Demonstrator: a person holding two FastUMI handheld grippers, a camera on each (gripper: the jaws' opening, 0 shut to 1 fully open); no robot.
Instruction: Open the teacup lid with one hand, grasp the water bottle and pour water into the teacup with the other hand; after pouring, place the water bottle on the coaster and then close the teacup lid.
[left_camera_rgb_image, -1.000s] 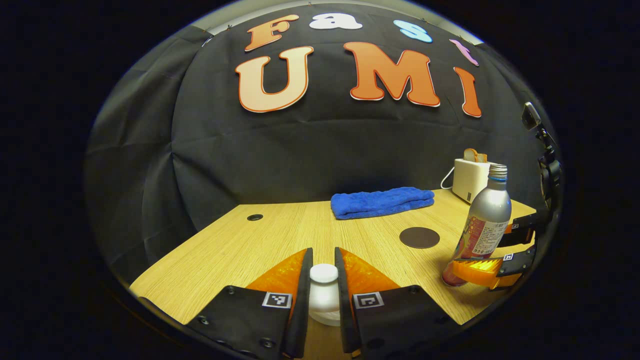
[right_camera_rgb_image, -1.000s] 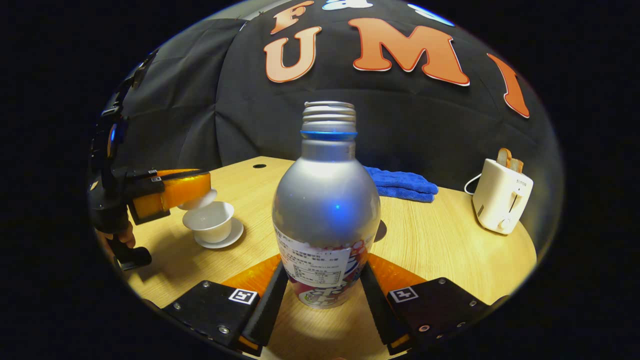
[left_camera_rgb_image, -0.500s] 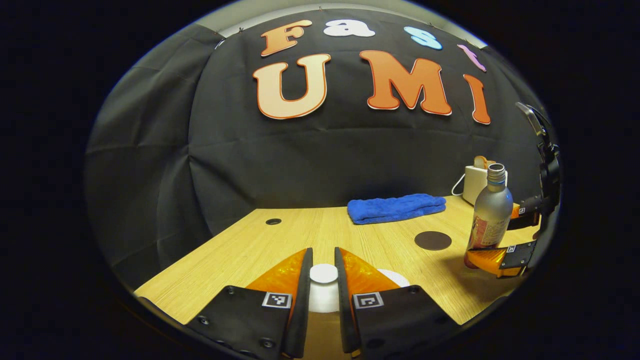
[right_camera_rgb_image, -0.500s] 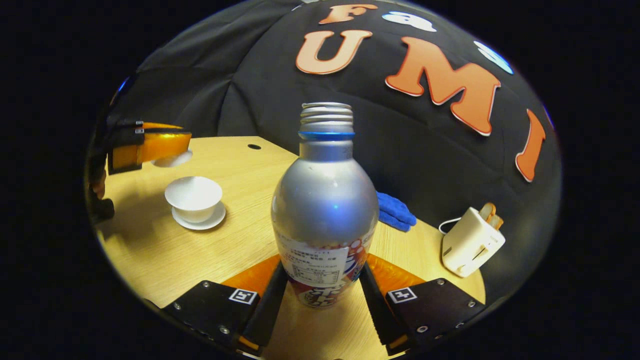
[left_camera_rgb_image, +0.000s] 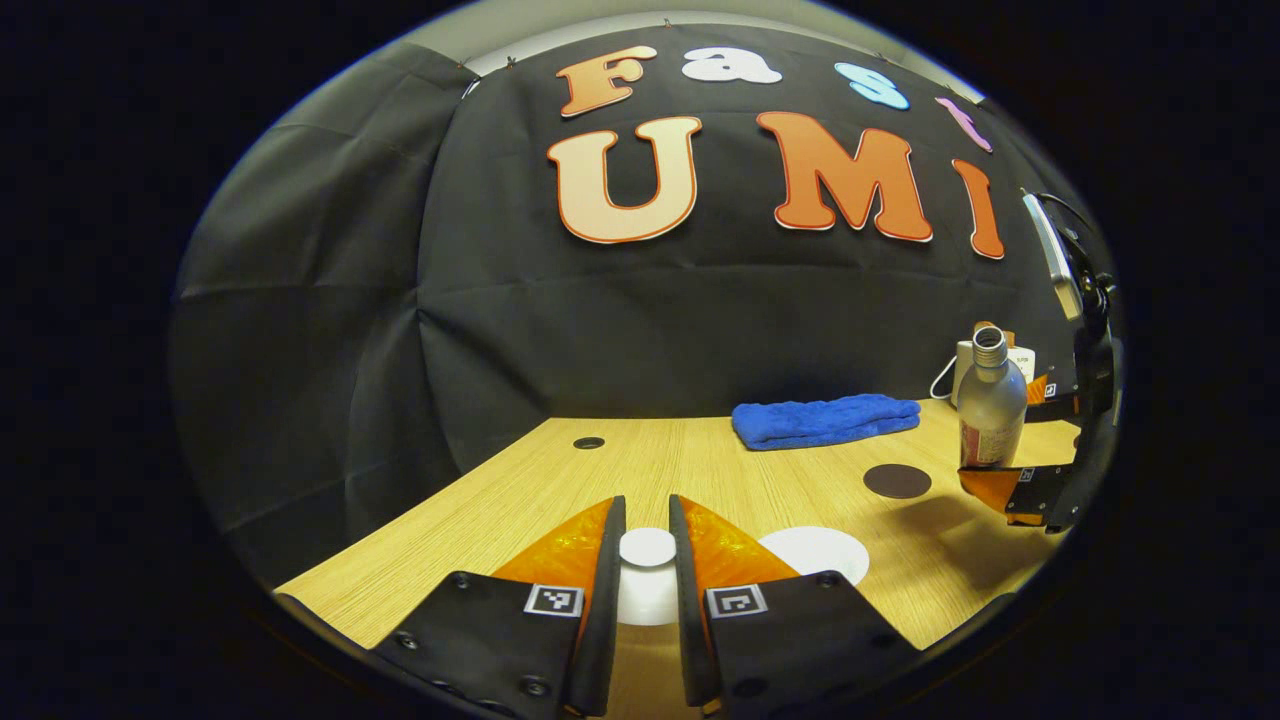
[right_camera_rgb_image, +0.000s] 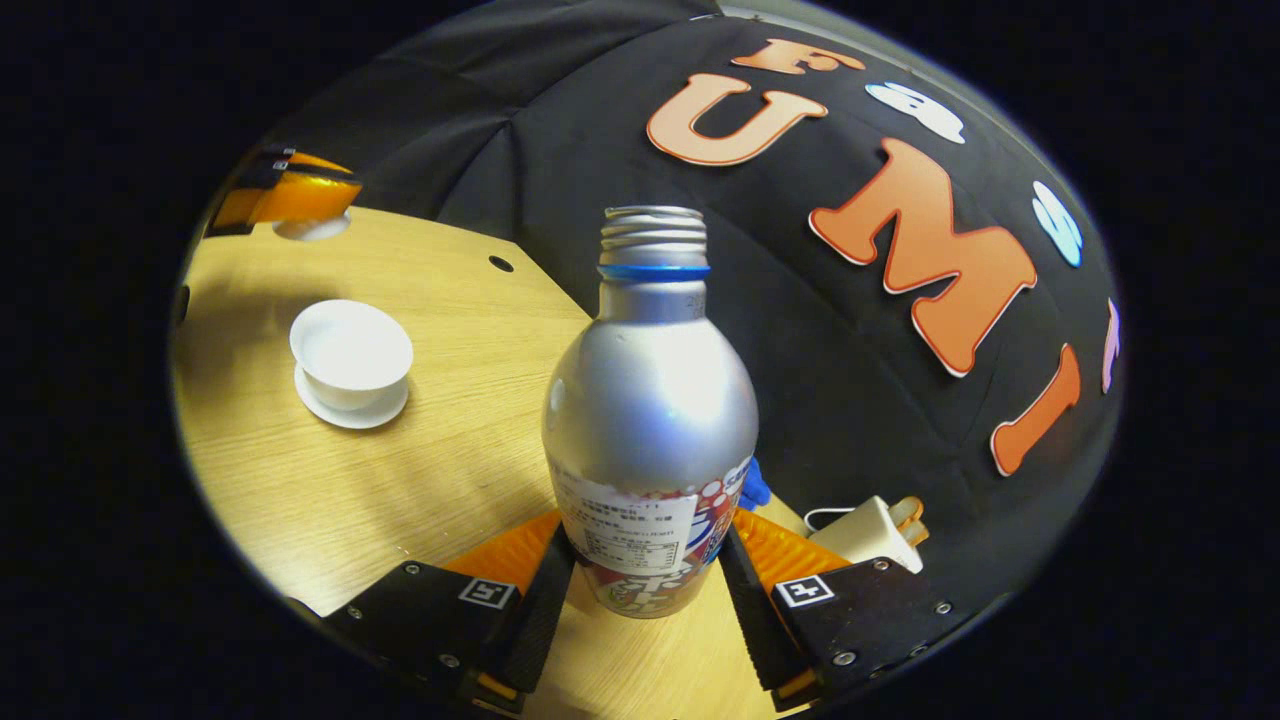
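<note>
Your right gripper (right_camera_rgb_image: 645, 590) had its jaws clamped on the water bottle (right_camera_rgb_image: 650, 420), neck up; the open teacup (right_camera_rgb_image: 351, 352) lay forward-left, your left gripper (left_camera_rgb_image: 647, 590) pinching the lid (left_camera_rgb_image: 647, 548).

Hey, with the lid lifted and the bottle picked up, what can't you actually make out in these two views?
- Water level in the water bottle: its metal wall is opaque, right gripper view.
- Underside of the teacup lid: the left gripper covers its sides, left gripper view.
- Toaster: partly behind the right gripper, right gripper view.
- Teacup body: only its top shows behind the left gripper, left gripper view.
- Blue towel: mostly behind the water bottle, right gripper view.
</note>
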